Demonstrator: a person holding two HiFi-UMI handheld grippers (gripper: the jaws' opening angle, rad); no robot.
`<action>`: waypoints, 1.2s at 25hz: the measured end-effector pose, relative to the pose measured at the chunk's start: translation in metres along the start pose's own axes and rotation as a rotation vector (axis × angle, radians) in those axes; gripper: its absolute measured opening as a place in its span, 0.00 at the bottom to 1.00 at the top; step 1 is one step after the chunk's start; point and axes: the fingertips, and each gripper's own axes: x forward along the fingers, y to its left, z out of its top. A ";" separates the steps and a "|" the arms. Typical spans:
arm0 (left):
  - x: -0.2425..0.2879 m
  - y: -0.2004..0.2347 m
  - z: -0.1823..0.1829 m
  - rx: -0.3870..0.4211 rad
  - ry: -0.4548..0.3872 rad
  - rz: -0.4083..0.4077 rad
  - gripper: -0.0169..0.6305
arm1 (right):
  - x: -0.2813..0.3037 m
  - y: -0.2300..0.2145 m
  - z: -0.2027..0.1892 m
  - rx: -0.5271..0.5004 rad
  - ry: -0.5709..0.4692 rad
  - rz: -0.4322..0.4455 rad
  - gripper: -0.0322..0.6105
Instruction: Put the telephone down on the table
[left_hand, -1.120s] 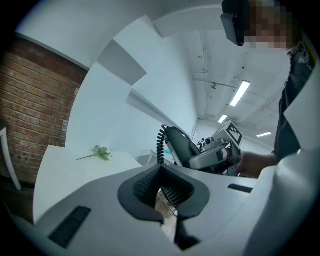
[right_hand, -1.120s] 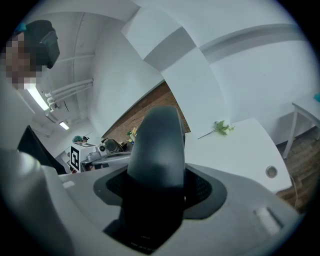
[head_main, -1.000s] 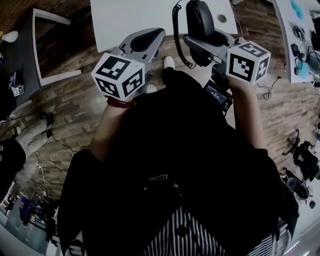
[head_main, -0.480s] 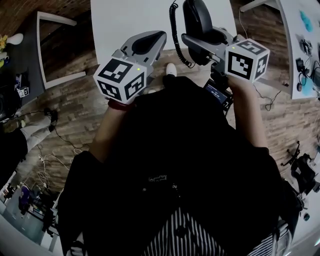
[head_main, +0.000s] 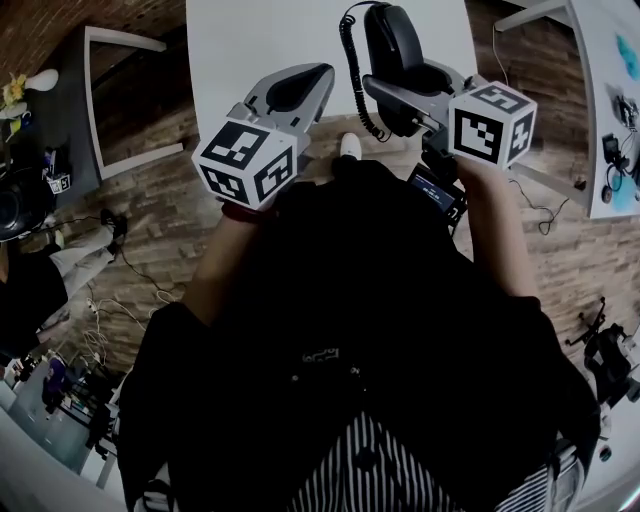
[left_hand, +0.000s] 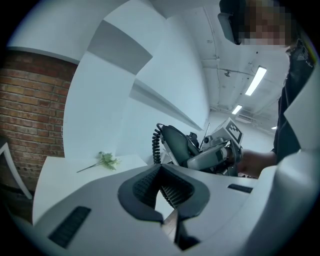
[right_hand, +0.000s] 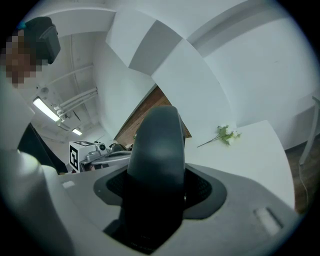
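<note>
A black telephone handset (head_main: 395, 40) with a coiled cord (head_main: 352, 75) hangs over the near edge of the white table (head_main: 250, 40). My right gripper (head_main: 388, 85) is shut on it, and in the right gripper view the handset (right_hand: 157, 145) stands upright and fills the space between the jaws of my right gripper (right_hand: 160, 185). My left gripper (head_main: 315, 78) is beside it on the left, over the table edge, shut with nothing in it. In the left gripper view my left gripper (left_hand: 161, 172) has its pads together, and the handset (left_hand: 177, 142) shows to the right.
A small flower sprig (left_hand: 105, 160) lies on the table, and the same flower sprig (right_hand: 225, 135) shows in the right gripper view. A grey frame (head_main: 110, 100) stands on the wood floor at left. Another white desk (head_main: 610, 60) with small items is at right. Cables (head_main: 90, 340) lie on the floor.
Both grippers and the handset have drifted a little farther toward the table. The right gripper's hold on the handset is unchanged.
</note>
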 end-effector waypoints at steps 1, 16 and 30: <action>0.003 0.001 0.000 -0.003 -0.003 0.007 0.04 | 0.000 -0.001 0.000 -0.006 0.006 0.004 0.49; -0.013 0.061 0.013 -0.095 -0.084 0.069 0.04 | 0.063 0.018 -0.006 -0.060 0.099 0.048 0.49; 0.022 0.106 0.064 0.008 -0.056 -0.104 0.04 | 0.077 -0.011 0.060 -0.023 -0.028 -0.117 0.49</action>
